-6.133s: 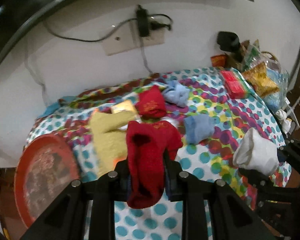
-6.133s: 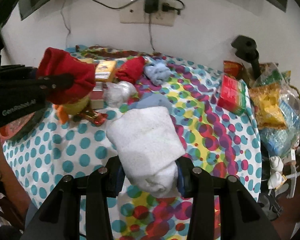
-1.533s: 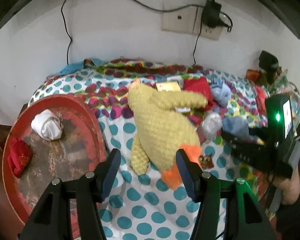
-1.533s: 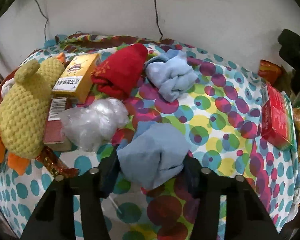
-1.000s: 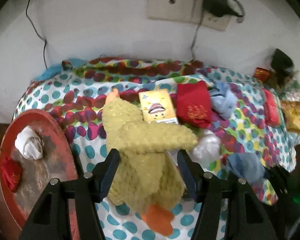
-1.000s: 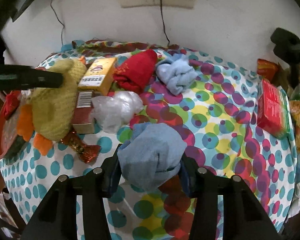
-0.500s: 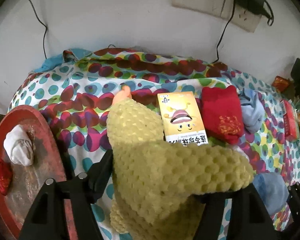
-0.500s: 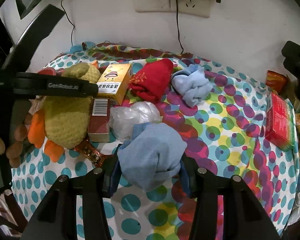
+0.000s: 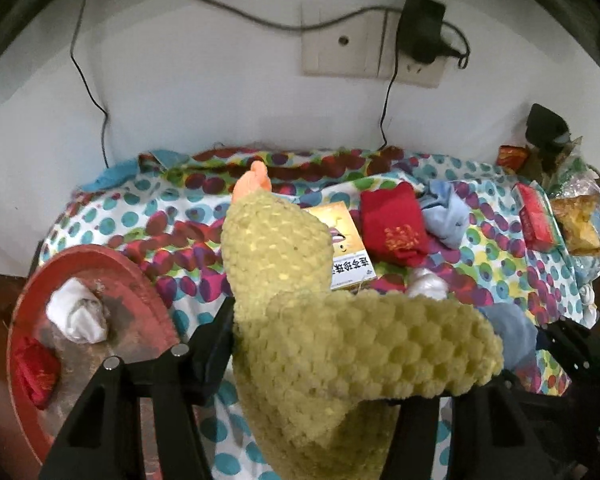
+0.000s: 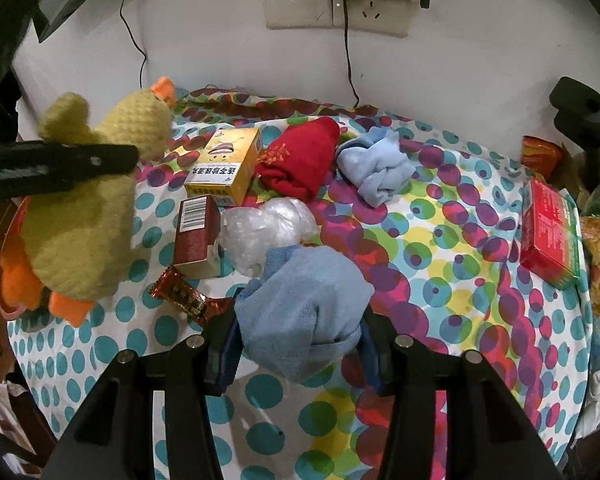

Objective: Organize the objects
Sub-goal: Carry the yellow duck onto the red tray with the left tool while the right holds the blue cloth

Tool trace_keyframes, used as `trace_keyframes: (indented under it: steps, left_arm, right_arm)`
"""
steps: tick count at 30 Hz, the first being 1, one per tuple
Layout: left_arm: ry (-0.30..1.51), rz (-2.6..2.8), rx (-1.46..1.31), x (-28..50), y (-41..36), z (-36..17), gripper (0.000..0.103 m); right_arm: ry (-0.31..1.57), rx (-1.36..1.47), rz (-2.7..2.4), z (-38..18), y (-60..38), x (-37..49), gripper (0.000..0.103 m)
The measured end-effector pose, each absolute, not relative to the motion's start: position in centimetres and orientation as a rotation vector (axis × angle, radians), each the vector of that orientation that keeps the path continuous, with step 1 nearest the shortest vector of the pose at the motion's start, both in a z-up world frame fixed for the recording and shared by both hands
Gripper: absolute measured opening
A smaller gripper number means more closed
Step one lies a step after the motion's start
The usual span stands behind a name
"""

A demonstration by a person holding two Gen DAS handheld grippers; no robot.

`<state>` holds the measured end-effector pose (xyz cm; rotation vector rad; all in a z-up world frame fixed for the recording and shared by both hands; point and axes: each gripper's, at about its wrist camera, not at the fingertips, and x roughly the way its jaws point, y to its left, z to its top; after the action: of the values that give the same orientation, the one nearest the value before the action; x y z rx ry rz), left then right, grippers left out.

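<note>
While the left gripper (image 9: 320, 344) closes its jaws on the yellow plush duck (image 9: 300, 300), the toy hangs clear of the spotted tablecloth (image 10: 440, 240), its orange beak (image 9: 253, 182) pointing toward the wall and its orange feet (image 10: 40, 292) dangling over the cloth's left edge in the right wrist view. The duck fills the gap between both fingers, pressed from each side. Left of it stands a round red tray (image 9: 112, 264) holding 2 rolled items: a white sock (image 9: 76, 314) and a red sock (image 9: 36, 372), apart from each other.

The right gripper (image 10: 300, 344) is clamped at a narrow setting on a bunched light blue sock (image 10: 304, 304), which bulges above its fingers, just above the cloth. Just beyond that sock lies a crumpled clear plastic bag (image 10: 268, 228), touching a dark red box (image 10: 196, 232) that lies beside a yellow box (image 10: 224, 168). A red foil snack wrapper (image 10: 184, 296) lies near the dark red box. Farther back sit a folded red sock (image 10: 300, 156) and a second light blue sock (image 10: 376, 168), side by side. Near the right edge rests a red and green packet (image 10: 550, 232).
</note>
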<state>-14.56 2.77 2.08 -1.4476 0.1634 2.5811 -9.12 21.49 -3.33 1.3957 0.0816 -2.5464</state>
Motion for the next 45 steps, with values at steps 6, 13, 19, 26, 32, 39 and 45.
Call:
trace_keyframes:
  steps: [6, 13, 19, 26, 32, 39, 45]
  left_arm:
    - [0.155, 2.591, -1.420, -12.6, 1.1, 4.0, 0.059]
    - [0.165, 2.668, -1.395, -10.5, -3.4, 5.9, 0.059]
    - [0.174, 2.774, -1.425, -10.3, -9.3, 6.7, 0.059]
    - [0.167, 2.909, -1.498, -11.9, -16.8, 6.2, 0.059]
    - [0.088, 2.928, -1.614, -14.2, -22.5, 3.8, 0.059]
    - [0.085, 2.957, -1.675, -16.5, -25.5, 1.5, 0.059]
    - [0.076, 2.996, -1.684, -17.8, -26.3, 0.5, 0.062]
  right_arm:
    - [0.083, 1.395, -2.567, -2.8, 21.8, -8.3, 0.046]
    - [0.108, 1.401, -2.579, -2.3, 21.8, -7.3, 0.046]
    - [0.111, 1.399, -2.595, -1.8, 21.7, -6.9, 0.046]
    - [0.112, 1.398, -2.612, -1.4, 21.4, -6.7, 0.046]
    - [0.122, 1.411, -2.638, -1.1, 21.3, -6.6, 0.047]
    - [0.134, 1.428, -2.660, -0.9, 21.3, -6.5, 0.047]
    - [0.168, 1.423, -2.670, -0.6, 20.7, -6.6, 0.047]
